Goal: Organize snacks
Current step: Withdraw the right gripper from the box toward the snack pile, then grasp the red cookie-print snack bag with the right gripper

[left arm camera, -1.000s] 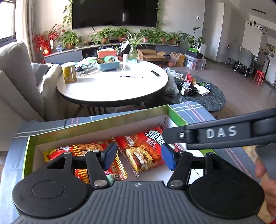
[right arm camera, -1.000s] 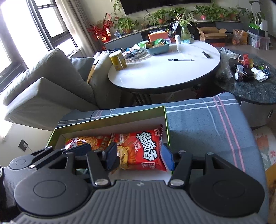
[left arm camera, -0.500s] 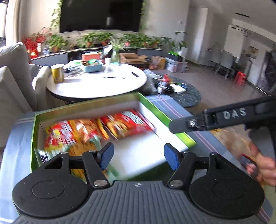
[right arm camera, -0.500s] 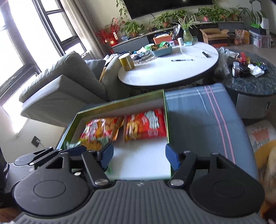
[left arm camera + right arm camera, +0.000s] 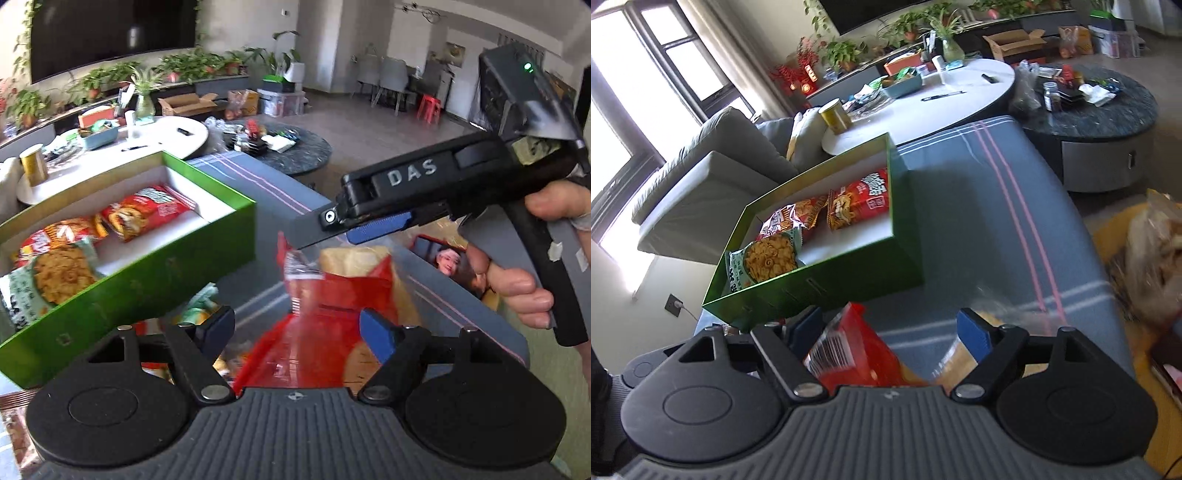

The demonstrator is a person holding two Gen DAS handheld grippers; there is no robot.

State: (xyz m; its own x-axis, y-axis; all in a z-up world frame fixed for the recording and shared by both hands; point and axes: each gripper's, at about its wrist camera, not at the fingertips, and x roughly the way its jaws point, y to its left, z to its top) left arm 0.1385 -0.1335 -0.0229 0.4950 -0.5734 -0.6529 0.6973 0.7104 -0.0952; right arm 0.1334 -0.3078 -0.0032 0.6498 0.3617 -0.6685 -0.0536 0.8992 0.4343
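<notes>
A green box [image 5: 155,273] [image 5: 827,280] with a white inside sits on a blue-grey striped cloth [image 5: 979,206]. It holds a red snack bag [image 5: 144,212] [image 5: 860,201], an orange one [image 5: 62,234] and a pale green one [image 5: 51,280] [image 5: 764,262]. My left gripper [image 5: 299,332] is open, right above a red and clear snack bag [image 5: 332,306] lying on the cloth in front of the box. My right gripper [image 5: 890,328] is open over the same red bag [image 5: 849,354]. In the left wrist view it [image 5: 369,225] hangs just over that bag.
A white round table [image 5: 923,107] with a gold can [image 5: 834,116] stands behind the box. A dark round table [image 5: 1108,114] with clutter is to the right. A grey sofa [image 5: 713,173] is on the left. More snack bags [image 5: 1156,251] lie off the cloth's right edge.
Both grippers pulled back out of the box and swung right and down to the red bag in front of it. Both stay open.
</notes>
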